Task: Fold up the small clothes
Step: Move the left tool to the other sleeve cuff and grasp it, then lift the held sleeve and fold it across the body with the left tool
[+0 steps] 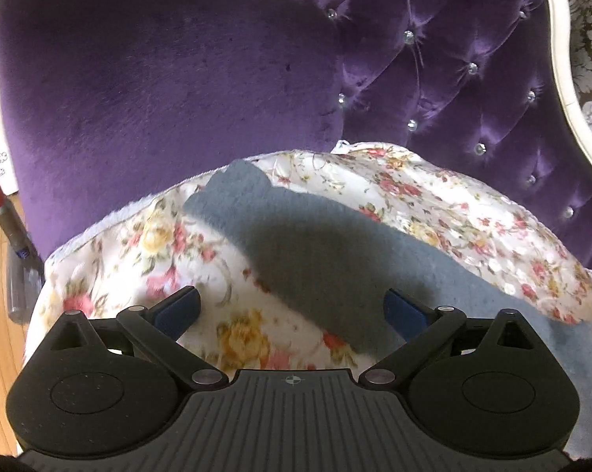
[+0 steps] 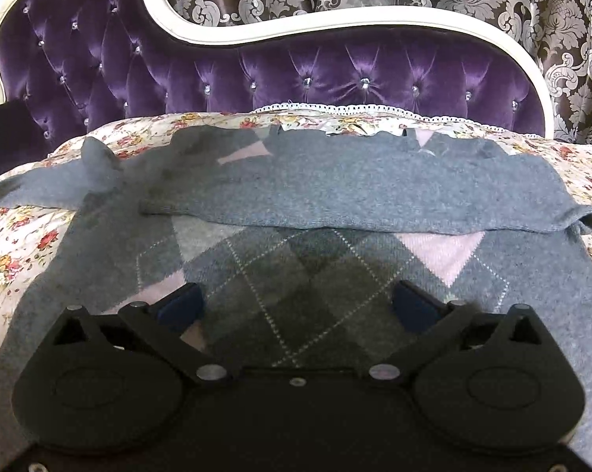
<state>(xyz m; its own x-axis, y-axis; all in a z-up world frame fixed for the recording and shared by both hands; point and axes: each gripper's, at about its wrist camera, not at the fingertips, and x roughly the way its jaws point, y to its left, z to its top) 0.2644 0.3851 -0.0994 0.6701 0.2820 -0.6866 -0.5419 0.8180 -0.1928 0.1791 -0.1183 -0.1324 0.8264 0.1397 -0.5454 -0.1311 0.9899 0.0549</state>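
A grey argyle sweater [image 2: 296,275] with pink and dark diamonds lies flat on a floral cloth [image 2: 17,244] over a purple sofa. Its right sleeve [image 2: 335,200] is folded across the chest, and its left sleeve [image 2: 60,185] stretches out to the left. My right gripper [image 2: 296,306] hovers wide open over the sweater's lower front, nothing between its fingers. In the left wrist view the outstretched grey sleeve [image 1: 304,251] runs diagonally over the floral cloth [image 1: 138,251]. My left gripper [image 1: 292,310] is open just above it, not gripping.
The tufted purple sofa back [image 2: 335,74] with a white frame rises behind the cloth. A purple armrest [image 1: 158,78] lies beyond the cloth's left end. A vacuum tube [image 1: 17,259] stands on the wooden floor at far left. Patterned curtains [image 2: 492,0] hang behind.
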